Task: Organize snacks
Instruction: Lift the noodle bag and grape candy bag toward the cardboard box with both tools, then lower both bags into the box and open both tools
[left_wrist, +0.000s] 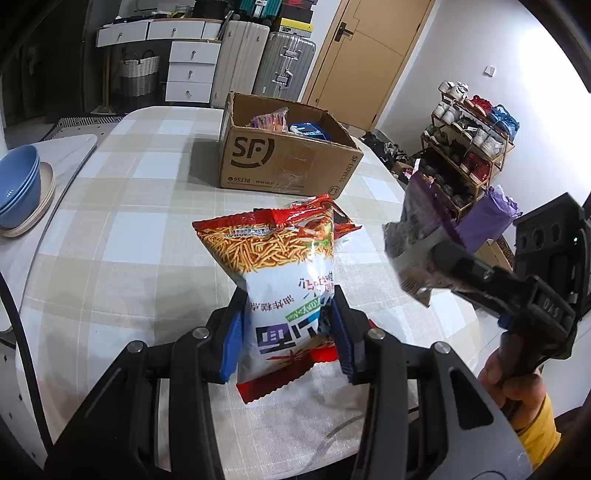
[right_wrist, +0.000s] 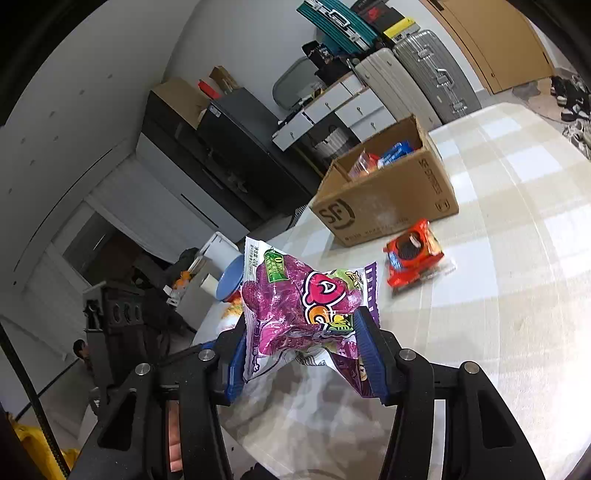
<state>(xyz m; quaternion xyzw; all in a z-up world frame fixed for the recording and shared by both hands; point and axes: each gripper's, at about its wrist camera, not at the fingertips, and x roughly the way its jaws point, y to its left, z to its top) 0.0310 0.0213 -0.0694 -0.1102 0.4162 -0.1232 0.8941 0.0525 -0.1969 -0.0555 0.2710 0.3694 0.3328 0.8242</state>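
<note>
My left gripper (left_wrist: 286, 332) is shut on a white and red bag of fried sticks (left_wrist: 273, 258), held upright above the checked table (left_wrist: 129, 221). A red packet (left_wrist: 345, 221) shows just behind the bag; in the right wrist view the red packet (right_wrist: 412, 258) lies flat on the cloth. My right gripper (right_wrist: 303, 354) is shut on a crumpled purple snack bag (right_wrist: 295, 299), lifted off the table. From the left wrist view the right gripper (left_wrist: 424, 254) and its purple bag (left_wrist: 417, 218) hang at the right. The open cardboard box (left_wrist: 288, 158) holds a few packets.
Blue bowls (left_wrist: 18, 184) are stacked on a plate at the table's left edge. A shoe rack (left_wrist: 469, 155) stands past the right edge. Drawers and suitcases line the far wall behind the box (right_wrist: 388, 192). A hand (left_wrist: 513, 380) grips the right tool.
</note>
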